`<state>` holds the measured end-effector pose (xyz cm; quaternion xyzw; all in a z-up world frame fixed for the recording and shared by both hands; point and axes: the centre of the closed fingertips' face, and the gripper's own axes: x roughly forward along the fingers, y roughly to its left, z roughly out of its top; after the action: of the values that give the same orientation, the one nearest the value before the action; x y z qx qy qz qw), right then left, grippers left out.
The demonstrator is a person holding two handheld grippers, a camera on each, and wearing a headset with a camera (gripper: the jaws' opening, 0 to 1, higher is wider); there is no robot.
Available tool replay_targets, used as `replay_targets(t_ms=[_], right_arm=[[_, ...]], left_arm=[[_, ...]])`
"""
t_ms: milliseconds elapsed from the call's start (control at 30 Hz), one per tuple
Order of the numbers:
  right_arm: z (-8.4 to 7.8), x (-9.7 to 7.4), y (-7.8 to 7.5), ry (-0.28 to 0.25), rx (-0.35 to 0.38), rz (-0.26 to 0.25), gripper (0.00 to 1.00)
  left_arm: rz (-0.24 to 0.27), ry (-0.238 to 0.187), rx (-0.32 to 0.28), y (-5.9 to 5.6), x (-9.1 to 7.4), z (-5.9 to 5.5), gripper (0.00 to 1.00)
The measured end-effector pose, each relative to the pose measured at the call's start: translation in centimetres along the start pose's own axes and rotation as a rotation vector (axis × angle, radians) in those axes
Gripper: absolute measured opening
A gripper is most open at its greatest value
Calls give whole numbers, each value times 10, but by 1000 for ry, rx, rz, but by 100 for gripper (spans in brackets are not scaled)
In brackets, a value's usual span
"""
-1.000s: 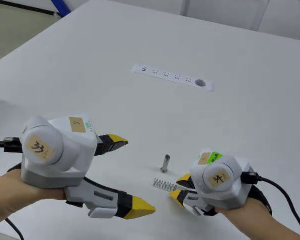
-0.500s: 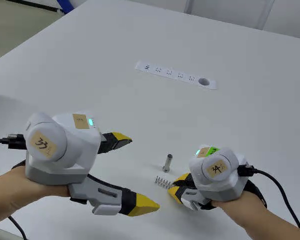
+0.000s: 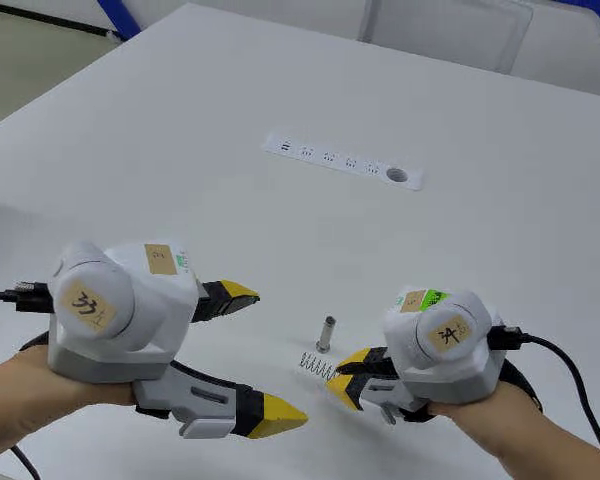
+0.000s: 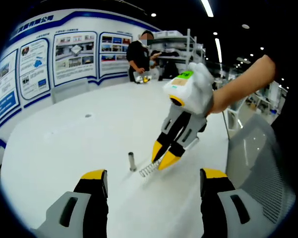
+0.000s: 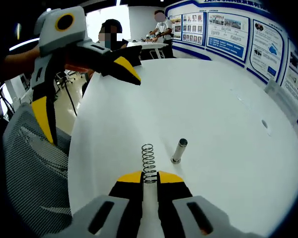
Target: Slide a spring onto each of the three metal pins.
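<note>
Presently, the fingers of the right gripper (image 5: pixel 150 177) are clamped on one end of the spring (image 5: pixel 149 161), its axis forward and near level; the pin (image 5: pixel 179 150) stands upright on the surface (image 3: pixel 430 250) just beside the free end (left gripper (image 3: pixel 278 355) gapes wide, empty, farther off).

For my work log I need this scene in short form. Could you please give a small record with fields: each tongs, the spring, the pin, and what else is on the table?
Right tongs: shut on one end of the spring
Left tongs: open, holding nothing, above the table
Pin: one, standing upright on the table, bare
Spring: sticks out past the tips, beside the pin, not on it
Also on table: white power strip, farther away
Task state: spring not yet on the pin
</note>
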<state>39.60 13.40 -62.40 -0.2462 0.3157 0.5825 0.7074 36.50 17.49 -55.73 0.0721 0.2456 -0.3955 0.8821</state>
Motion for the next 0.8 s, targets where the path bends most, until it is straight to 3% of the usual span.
replay_targets(t_ms=[133, 200, 300, 367, 567, 800], right_arm=[[19, -22, 12, -53, -25, 33, 11], [27, -32, 17, -58, -74, 39, 11], [36, -43, 23, -50, -159, 44, 11], [43, -49, 25, -55, -178, 41, 11], [55, -55, 38, -61, -254, 70, 11], [59, -57, 48, -58, -304, 89, 11]], left_arm=[[1, -16, 8, -1, 2, 5, 72], [5, -24, 12, -1, 3, 9, 69], [-2, -28, 29, -3, 6, 13, 55], [-4, -34, 42, -4, 7, 17, 46], [-39, -39, 71, -12, 8, 25, 34], [-70, -7, 97, -19, 6, 18, 26]])
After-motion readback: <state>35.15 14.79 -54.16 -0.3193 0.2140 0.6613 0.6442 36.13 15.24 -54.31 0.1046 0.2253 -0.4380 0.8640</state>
